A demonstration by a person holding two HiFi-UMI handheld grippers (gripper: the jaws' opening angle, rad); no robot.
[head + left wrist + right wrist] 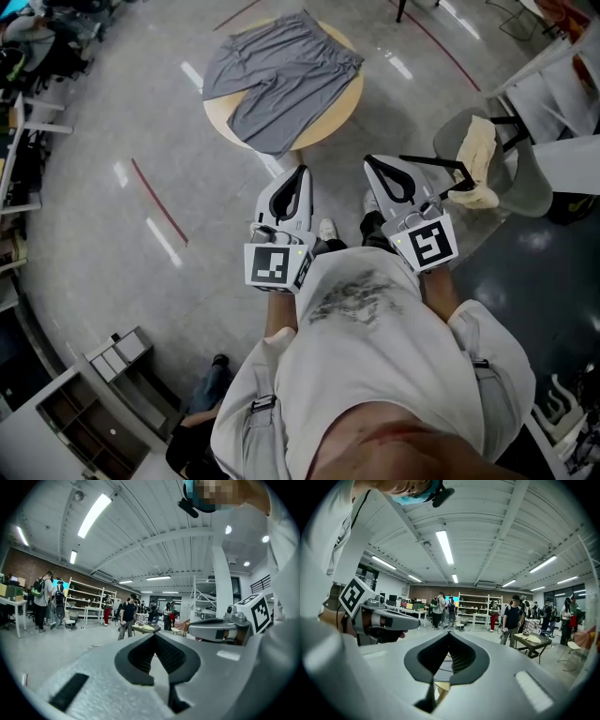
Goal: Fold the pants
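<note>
Both clenched empty: left gripper (301, 171), right gripper (368, 160); pants (277, 75) plain in head view, elsewhere doubtful.

One pair of grey pants (277, 80) on one round table (330, 127) ahead of the grippers, two grippers, the left gripper (301, 172) and the right gripper (369, 161), one cream cloth (478, 155) on one grey chair (534, 183) just right of the right gripper
</note>
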